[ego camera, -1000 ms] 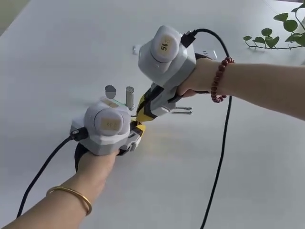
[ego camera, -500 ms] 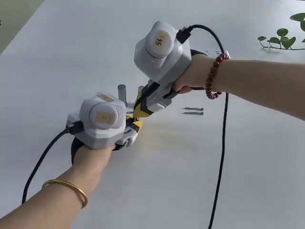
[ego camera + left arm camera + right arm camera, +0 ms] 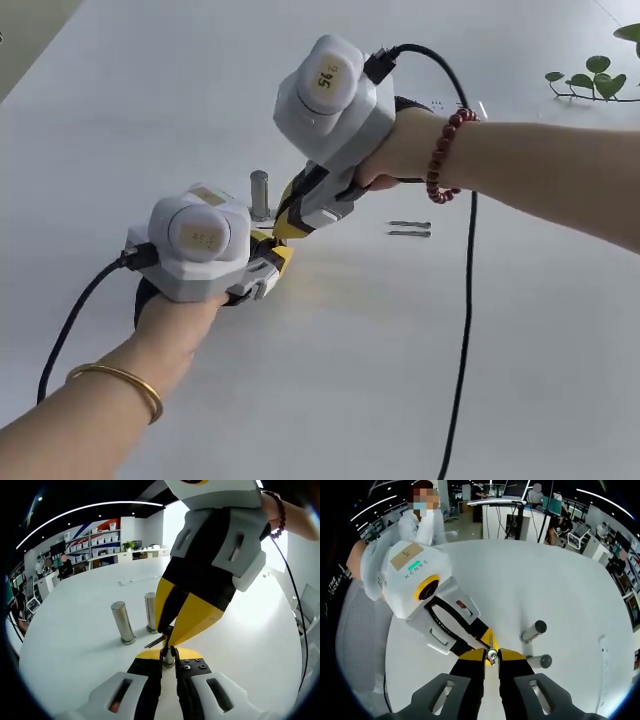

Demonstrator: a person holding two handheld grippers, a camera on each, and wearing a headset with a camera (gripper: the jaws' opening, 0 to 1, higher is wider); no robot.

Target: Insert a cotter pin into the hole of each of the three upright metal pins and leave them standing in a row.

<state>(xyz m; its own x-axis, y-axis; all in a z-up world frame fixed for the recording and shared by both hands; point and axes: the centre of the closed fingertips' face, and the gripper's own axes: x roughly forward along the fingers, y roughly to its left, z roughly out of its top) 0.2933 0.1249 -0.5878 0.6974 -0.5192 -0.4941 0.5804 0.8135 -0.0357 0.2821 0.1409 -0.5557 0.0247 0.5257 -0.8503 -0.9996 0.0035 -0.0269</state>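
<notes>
Holding as before: left tool [image 3: 168, 651] pinches a metal pin [image 3: 169, 660], right tool [image 3: 492, 653] pinches a cotter pin [image 3: 155, 642].

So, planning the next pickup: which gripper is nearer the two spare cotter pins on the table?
Right. In the head view the right gripper is left of the spare cotter pins; the left gripper lies farther left and lower.
</notes>
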